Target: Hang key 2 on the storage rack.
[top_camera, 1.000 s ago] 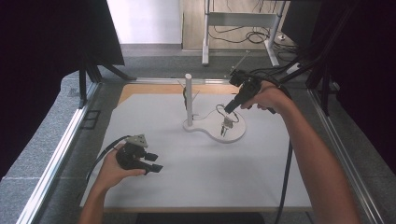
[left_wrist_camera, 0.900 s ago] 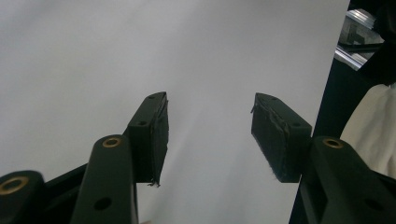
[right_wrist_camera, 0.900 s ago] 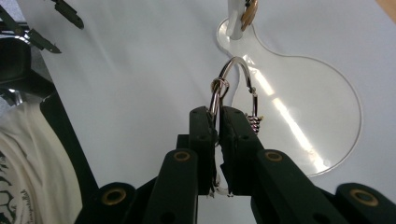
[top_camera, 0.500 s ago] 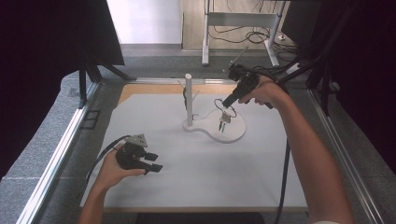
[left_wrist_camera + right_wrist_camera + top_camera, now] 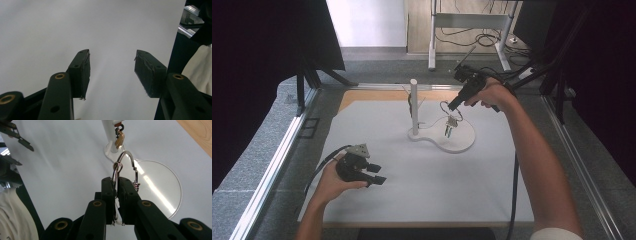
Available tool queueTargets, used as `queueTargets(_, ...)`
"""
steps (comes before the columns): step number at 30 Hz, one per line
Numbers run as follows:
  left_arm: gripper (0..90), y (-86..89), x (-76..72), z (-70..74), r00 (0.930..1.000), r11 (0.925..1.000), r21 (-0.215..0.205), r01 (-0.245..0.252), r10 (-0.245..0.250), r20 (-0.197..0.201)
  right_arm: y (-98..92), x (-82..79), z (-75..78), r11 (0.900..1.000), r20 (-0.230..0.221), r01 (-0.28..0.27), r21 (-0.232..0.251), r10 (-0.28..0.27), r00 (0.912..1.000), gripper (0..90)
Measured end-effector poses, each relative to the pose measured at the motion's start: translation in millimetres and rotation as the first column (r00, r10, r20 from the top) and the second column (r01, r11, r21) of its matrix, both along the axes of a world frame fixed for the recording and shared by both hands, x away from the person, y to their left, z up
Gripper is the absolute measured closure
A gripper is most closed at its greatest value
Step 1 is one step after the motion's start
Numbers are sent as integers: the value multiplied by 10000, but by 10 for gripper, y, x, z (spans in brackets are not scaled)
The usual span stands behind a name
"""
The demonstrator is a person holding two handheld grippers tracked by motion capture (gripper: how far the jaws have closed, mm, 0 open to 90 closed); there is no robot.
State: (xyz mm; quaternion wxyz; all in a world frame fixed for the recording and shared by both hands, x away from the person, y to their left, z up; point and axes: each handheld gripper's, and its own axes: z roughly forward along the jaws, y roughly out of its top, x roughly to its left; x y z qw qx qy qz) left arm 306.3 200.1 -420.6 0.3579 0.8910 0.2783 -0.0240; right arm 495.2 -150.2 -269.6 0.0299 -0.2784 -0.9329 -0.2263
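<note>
One key ring (image 5: 123,167), clamped between right tongs (image 5: 117,185)

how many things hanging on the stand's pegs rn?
1: a small brass-coloured item hangs by the white post. The metal ring is clamped in the right gripper above the base. The post's far side could hide more.

Grey speckled carpet floor (image 5: 257,150) surrounds the white tabletop (image 5: 492,190), which is framed by silver aluminium rails (image 5: 272,170). Black curtains (image 5: 257,45) hang on both sides. Beyond stands a white-legged metal desk frame (image 5: 472,22) with tangled black cables (image 5: 462,37) beneath, before a bright white wall (image 5: 362,22).
</note>
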Motion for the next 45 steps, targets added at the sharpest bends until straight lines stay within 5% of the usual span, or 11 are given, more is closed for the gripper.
queueTargets(22,465,60,-23,45,9999,10000,-64,46,-45,154,271,234,-81,9995,-127,246,-183,-248,9996,830)
queueTargets(45,465,68,-31,52,9999,9999,-157,-2,4,154,311,344,-145,9989,-50,421,-211,-423,9991,830)
